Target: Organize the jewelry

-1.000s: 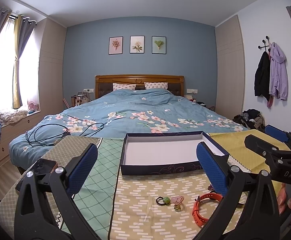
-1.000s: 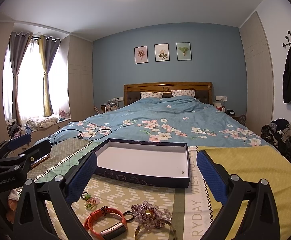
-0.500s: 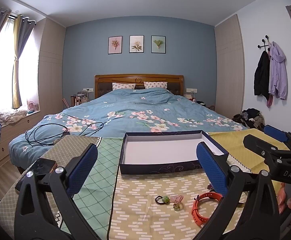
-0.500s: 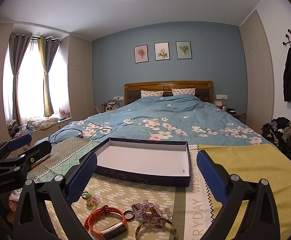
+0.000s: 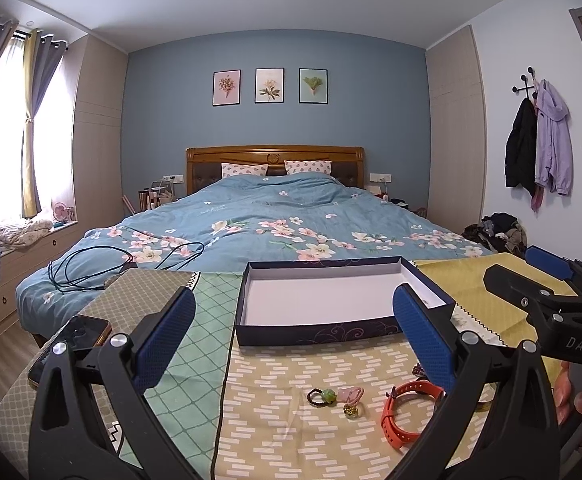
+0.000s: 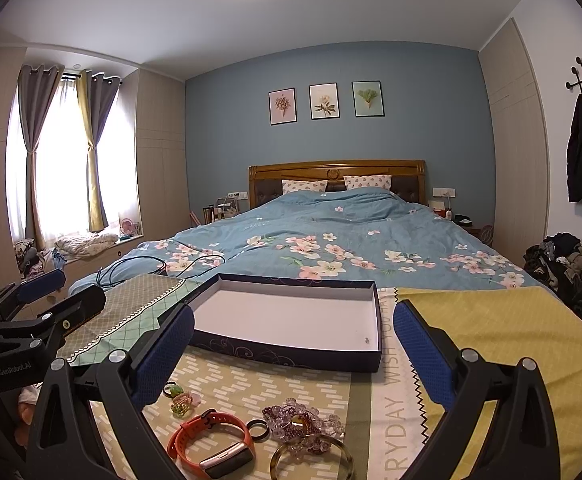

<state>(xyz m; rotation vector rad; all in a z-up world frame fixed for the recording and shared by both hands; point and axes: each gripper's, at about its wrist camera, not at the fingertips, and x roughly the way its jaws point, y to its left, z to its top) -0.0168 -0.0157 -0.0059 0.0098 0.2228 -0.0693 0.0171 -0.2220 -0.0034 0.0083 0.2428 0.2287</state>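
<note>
A dark blue open box [image 5: 315, 334] with a white inside lies on patterned cloths at the foot of the bed, seen also in the right wrist view [image 6: 291, 354]. In front of it lie an orange watch band [image 5: 407, 408] [image 6: 211, 440], a green bead tie [image 5: 323, 396], a black ring [image 6: 258, 429], a purple bead bracelet [image 6: 303, 424] and a bangle [image 6: 311, 460]. My left gripper [image 5: 293, 300] is open and holds nothing, hovering above the cloth left of the jewelry. My right gripper [image 6: 293, 314] is open over the jewelry pile, also with nothing in it.
A phone [image 5: 71, 340] rests on the olive cloth at the left. A dark cable [image 5: 91, 268] lies coiled on the blue floral duvet beyond. A yellow cloth [image 6: 491, 320] covers the right side. Clothes are heaped on the floor at the right [image 6: 563, 264].
Almost nothing: the left view has shifted very slightly to the right. Both grippers stay open and the jewelry has not moved.
</note>
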